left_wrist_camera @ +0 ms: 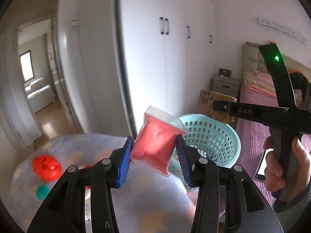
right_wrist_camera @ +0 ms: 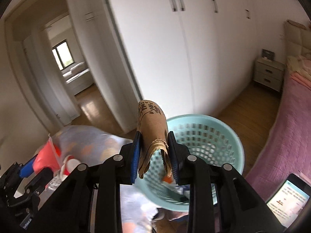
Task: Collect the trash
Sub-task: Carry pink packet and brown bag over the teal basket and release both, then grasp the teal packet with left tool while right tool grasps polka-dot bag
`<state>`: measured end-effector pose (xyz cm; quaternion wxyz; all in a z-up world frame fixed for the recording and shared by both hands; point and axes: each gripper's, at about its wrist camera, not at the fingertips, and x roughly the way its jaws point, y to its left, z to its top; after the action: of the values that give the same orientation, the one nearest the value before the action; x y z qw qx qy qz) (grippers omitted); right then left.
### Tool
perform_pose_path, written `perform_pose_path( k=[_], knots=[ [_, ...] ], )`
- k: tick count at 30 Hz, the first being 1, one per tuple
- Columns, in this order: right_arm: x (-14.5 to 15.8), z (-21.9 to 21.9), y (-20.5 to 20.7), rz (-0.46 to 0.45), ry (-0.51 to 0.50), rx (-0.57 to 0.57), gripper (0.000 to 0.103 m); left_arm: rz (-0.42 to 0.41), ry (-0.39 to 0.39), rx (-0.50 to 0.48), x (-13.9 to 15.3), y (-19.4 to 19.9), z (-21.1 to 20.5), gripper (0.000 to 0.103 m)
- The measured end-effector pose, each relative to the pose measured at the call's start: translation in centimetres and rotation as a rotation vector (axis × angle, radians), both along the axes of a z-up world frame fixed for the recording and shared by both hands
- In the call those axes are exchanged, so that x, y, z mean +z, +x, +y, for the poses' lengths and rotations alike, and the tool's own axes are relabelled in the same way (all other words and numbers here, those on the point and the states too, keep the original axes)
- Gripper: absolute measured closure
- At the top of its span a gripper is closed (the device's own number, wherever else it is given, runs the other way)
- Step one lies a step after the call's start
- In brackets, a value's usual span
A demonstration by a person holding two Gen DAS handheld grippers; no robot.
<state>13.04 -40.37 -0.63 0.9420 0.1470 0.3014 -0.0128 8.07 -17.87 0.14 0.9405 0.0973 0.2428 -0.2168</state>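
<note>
Now the left gripper has its fingers clamped on a pink-filled bag, the right gripper on folded brown paper (both narrowly parted), near the rim of the turquoise basket; open wooden floor lies beyond.

Left wrist view: sits just behind its own gripper, looks forward and somewhat downward along the fingers, close on the pink pouch. Far right of frame catches a hand on the other tool's handle.

Right wrist view: same mounting behind the right gripper, tilted down, close on the brown paper bag.

Shared ground: the turquoise basket, white wardrobe, doorway, nightstand, pink bed.
</note>
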Motion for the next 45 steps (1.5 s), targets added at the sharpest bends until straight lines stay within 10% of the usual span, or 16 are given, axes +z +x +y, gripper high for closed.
perform_pose_path(
  k=[33,36,38,45],
  knots=[
    [-7.2,-8.2,1.8,0.185,0.044,-0.192,0.070,0.087,0.072,-0.125,-5.0,5.0,-9.7,0.060],
    [-7.2,-8.2,2.0,0.197,0.050,-0.193,0.069,0.110,0.060,-0.130,-5.3,6.2,-10.0,0.051],
    [-7.2,-8.0,2.1,0.201,0.049,-0.197,0.059,0.129,0.035,-0.128,-5.3,6.9,-9.9,0.027],
    [-6.3,-7.3,1.5,0.177,0.047,-0.192,0.053,0.178,-0.043,-0.088,-4.9,7.8,-7.0,0.027]
  ],
)
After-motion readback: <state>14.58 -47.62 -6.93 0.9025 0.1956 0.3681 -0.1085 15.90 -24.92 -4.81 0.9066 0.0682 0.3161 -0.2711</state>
